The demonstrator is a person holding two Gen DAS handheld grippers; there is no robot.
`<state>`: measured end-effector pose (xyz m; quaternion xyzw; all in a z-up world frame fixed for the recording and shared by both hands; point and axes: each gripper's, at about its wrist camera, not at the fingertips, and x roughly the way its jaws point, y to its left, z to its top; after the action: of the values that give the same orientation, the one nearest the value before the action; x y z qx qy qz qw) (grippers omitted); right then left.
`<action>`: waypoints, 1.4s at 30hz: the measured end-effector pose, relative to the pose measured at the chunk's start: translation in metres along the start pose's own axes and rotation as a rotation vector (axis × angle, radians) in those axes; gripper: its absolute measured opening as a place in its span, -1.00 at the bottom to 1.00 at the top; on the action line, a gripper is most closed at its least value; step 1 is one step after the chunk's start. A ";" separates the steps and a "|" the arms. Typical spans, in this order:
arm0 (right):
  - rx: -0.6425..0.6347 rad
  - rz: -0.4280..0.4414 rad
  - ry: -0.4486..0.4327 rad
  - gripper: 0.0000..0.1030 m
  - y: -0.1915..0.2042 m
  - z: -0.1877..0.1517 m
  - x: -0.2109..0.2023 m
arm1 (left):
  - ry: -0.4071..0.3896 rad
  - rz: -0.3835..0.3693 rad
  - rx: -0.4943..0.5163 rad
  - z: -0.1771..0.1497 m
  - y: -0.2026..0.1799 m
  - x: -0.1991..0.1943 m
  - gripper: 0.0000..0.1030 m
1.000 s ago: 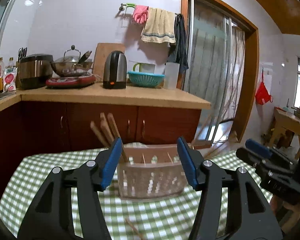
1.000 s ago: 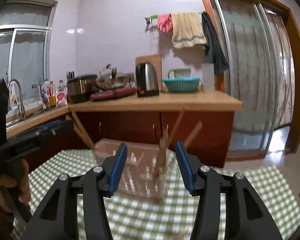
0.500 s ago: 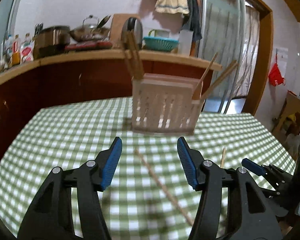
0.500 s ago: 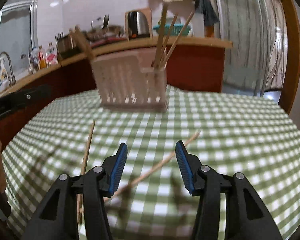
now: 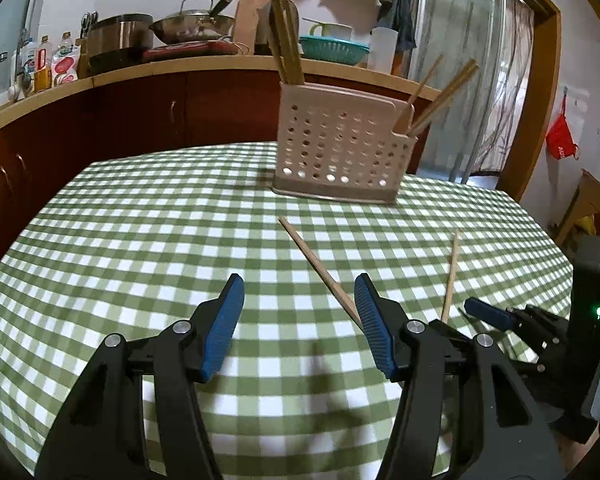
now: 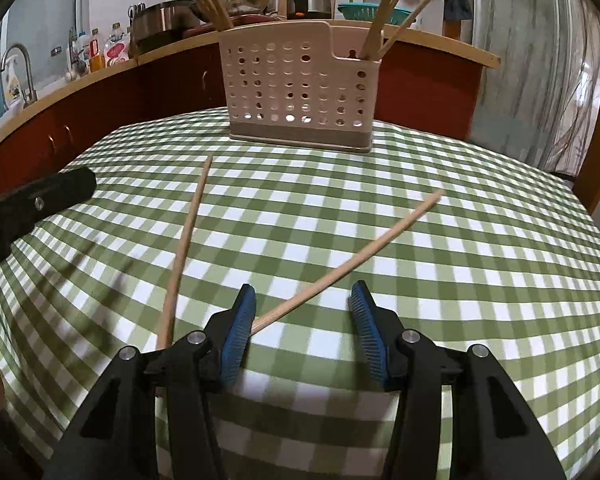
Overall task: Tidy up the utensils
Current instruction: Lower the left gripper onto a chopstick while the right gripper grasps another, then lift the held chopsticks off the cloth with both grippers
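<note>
Left wrist view: the left gripper [image 5: 299, 304] hangs over the checked cloth [image 5: 140, 232], jaws apart and holding nothing. One chopstick [image 5: 320, 270] lies on the cloth and runs under the right finger; a second [image 5: 451, 276] lies farther right. The caddy [image 5: 340, 148] stands beyond, more chopsticks upright in it.

Right wrist view: the right gripper [image 6: 303, 322] is likewise released and empty. Two chopsticks lie on the cloth, one [image 6: 186, 240] left of the jaws, one [image 6: 352, 260] slanting between them. The caddy [image 6: 296, 84] stands behind.

Green-white checked tablecloth [image 6: 440, 264], beige holder [image 6: 296, 88] (perforated), blue pads [image 6: 240, 332]
</note>
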<state>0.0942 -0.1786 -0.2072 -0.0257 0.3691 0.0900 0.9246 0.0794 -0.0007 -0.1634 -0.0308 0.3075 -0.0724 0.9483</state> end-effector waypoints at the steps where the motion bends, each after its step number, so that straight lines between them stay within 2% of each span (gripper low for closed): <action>1: 0.007 -0.002 0.002 -0.03 -0.003 -0.001 -0.001 | 0.007 -0.007 0.000 -0.002 -0.003 0.001 0.09; 7: 0.064 -0.034 -0.001 -0.03 -0.032 -0.012 -0.013 | 0.057 -0.060 0.020 -0.017 -0.026 0.007 0.09; 13: 0.088 -0.012 -0.018 -0.05 -0.047 -0.023 -0.021 | 0.105 -0.088 0.034 -0.037 -0.046 0.015 0.09; 16: 0.089 0.010 -0.028 -0.09 -0.052 -0.028 -0.027 | 0.153 -0.096 0.024 -0.047 -0.049 0.023 -0.11; 20: 0.094 0.026 -0.038 -0.10 -0.053 -0.030 -0.032 | 0.153 -0.065 0.040 -0.050 -0.048 0.021 -0.44; 24: 0.084 0.045 -0.055 -0.14 -0.052 -0.033 -0.039 | 0.157 -0.055 0.010 -0.051 -0.040 0.017 -0.50; 28: 0.069 0.066 -0.042 -0.28 -0.047 -0.035 -0.037 | 0.148 -0.074 0.043 -0.057 -0.047 0.013 -0.52; 31: 0.059 0.075 -0.036 -0.41 -0.044 -0.036 -0.036 | 0.143 -0.084 0.037 -0.057 -0.046 0.014 -0.61; 33: 0.058 0.079 -0.034 -0.54 -0.043 -0.036 -0.036 | 0.143 -0.088 0.022 -0.057 -0.043 0.015 -0.79; 35: 0.056 0.087 -0.023 -0.59 -0.042 -0.036 -0.034 | 0.144 -0.097 0.006 -0.057 -0.039 0.016 -0.87; 37: 0.052 0.088 -0.024 -0.61 -0.041 -0.037 -0.035 | 0.141 -0.102 0.005 -0.057 -0.038 0.015 -0.87; 42: 0.036 0.103 -0.021 -0.86 -0.037 -0.038 -0.037 | 0.140 -0.121 0.015 -0.059 -0.040 0.014 -0.87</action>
<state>0.0486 -0.2245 -0.2101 0.0111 0.3620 0.1309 0.9229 0.0510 -0.0436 -0.2146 -0.0370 0.3700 -0.1338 0.9186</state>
